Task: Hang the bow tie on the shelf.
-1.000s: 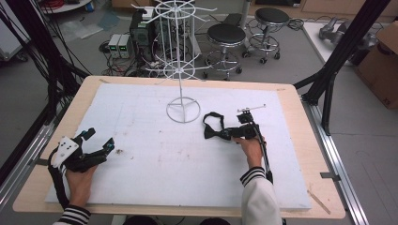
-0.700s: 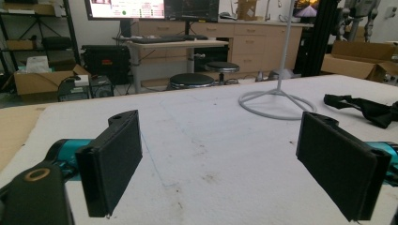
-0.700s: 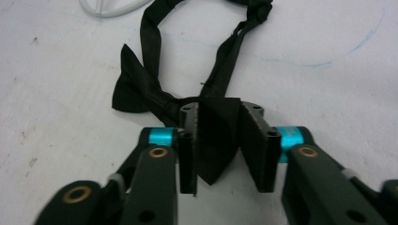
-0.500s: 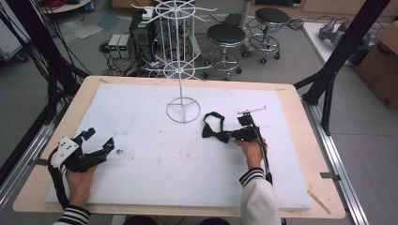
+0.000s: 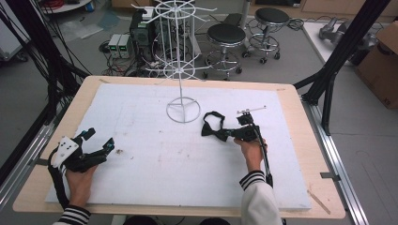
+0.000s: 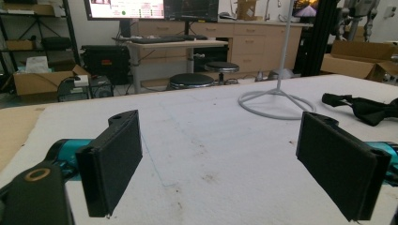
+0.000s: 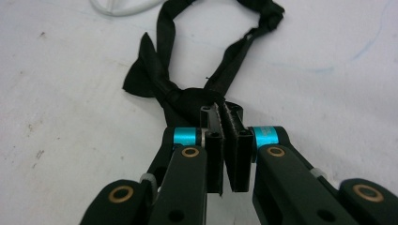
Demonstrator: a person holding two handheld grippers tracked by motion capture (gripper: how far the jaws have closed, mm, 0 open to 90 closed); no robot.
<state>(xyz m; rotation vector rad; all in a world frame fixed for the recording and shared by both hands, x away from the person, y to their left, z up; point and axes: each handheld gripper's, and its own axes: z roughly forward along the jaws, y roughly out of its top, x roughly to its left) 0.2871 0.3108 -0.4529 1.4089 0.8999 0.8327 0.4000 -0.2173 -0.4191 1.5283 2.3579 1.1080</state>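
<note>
A black bow tie (image 5: 212, 127) with its looped strap lies on the white foam board (image 5: 155, 168), just right of the wire stand's base. My right gripper (image 5: 231, 135) is shut on one wing of it, by the knot. In the right gripper view the jaws of the right gripper (image 7: 220, 112) are pressed together on the fabric, and the bow tie's free wing (image 7: 149, 77) and strap loop stretch away ahead. My left gripper (image 5: 100, 138) rests at the board's left side, open and holding nothing. In the left gripper view its pads (image 6: 115, 164) stand wide apart, with the bow tie (image 6: 371, 108) far off to the right.
A white wire display stand (image 5: 183, 110) with hooked arms rises from its ring base at the back middle of the board; its base (image 6: 277, 101) also appears in the left gripper view. Black frame posts flank the table. Stools and equipment stand beyond the far edge.
The right gripper has edged the bow tie slightly left. The left gripper has stayed where it was.
</note>
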